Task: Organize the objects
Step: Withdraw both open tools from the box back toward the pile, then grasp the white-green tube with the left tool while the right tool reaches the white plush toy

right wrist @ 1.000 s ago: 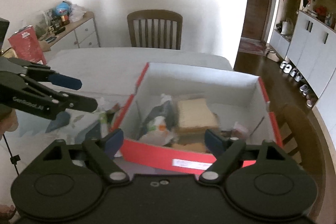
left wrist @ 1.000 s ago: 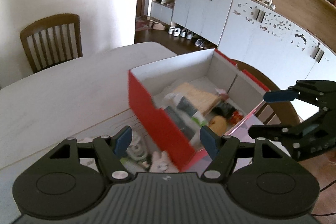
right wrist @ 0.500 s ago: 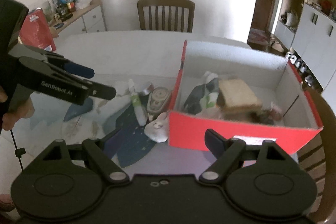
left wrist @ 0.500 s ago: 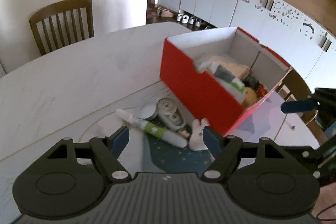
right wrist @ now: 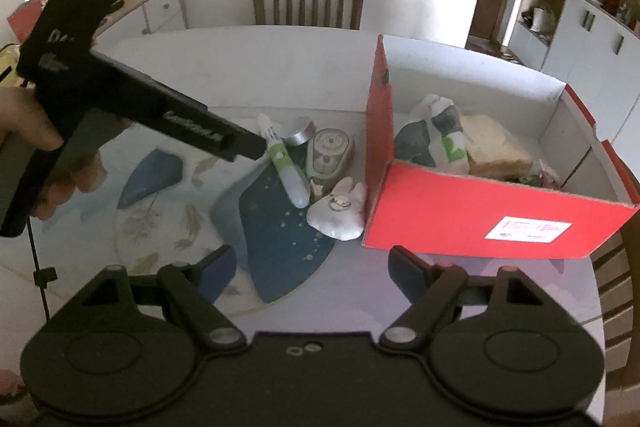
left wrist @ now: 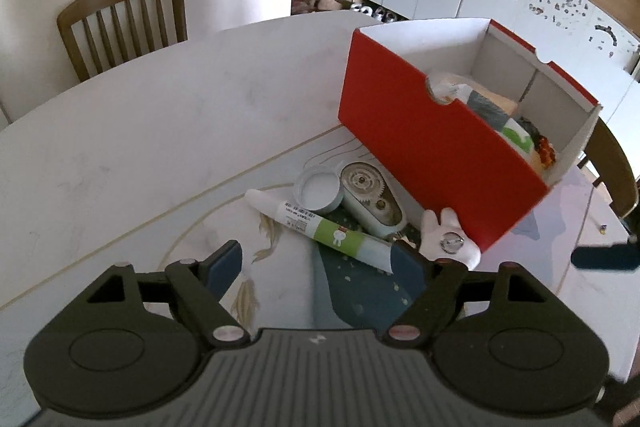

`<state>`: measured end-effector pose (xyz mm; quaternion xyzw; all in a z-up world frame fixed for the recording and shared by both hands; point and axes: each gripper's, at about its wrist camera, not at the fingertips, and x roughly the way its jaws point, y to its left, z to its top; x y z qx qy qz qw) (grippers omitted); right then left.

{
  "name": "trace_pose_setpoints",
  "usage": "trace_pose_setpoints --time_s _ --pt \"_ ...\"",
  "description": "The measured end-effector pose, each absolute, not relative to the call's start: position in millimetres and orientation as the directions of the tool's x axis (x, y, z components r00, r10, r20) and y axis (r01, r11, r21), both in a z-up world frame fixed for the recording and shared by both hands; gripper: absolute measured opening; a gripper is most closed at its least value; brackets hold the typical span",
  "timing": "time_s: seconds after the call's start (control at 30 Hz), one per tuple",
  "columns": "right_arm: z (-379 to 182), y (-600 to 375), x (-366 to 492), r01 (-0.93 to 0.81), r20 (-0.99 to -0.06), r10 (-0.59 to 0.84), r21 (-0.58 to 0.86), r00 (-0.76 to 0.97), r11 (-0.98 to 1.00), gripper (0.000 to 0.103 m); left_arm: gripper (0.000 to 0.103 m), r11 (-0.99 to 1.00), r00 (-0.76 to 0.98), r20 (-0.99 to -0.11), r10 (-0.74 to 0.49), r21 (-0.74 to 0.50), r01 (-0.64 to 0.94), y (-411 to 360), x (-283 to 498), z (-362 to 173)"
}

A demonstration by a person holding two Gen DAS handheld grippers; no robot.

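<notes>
The left gripper has just been widening its empty jaws above the green-and-white plastic tube lying beside the red cardboard box near the white table's near edge. The right gripper hovers released, empty.

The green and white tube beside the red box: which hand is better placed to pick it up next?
Probably the left. The left gripper is open, its fingers just before the tube. The right gripper stands farther back.

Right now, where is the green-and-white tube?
The green-and-white tube lies on the table mat, left of the red box in the right wrist view, beside the round tin and tape dispenser.
</notes>
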<state>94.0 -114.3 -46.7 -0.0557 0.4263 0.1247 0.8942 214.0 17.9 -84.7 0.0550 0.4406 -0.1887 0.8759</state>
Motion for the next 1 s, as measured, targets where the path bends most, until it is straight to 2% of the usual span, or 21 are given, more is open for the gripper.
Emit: trace_pose_setpoints --time_s 0.13,0.43,0.67,1.0 --pt "-55.0 -103.7 99.4 -0.216 -0.769 0.143 0.006 0.623 0.976 0.082 0.083 0.928 0.532 -0.802 -0.271 -0.070 0.366 12.8 225.6 -93.9" --pt "-68.3 -76.2 112.1 -0.241 -0.767 0.123 -0.043 0.630 0.970 0.082 0.085 0.939 0.517 -0.826 -0.223 -0.040 0.342 5.0 249.5 -112.4" --pt "-80.8 -58.5 121.8 -0.195 -0.751 0.080 -0.066 0.655 0.978 0.082 0.085 0.950 0.499 -0.841 -0.210 -0.054 0.309 6.8 263.2 -121.3" --pt "-92.2 -58.8 141.1 -0.074 -0.728 0.005 -0.063 0.685 0.995 0.090 0.086 0.951 0.470 -0.862 -0.189 -0.041 0.306 6.3 275.4 -128.2"
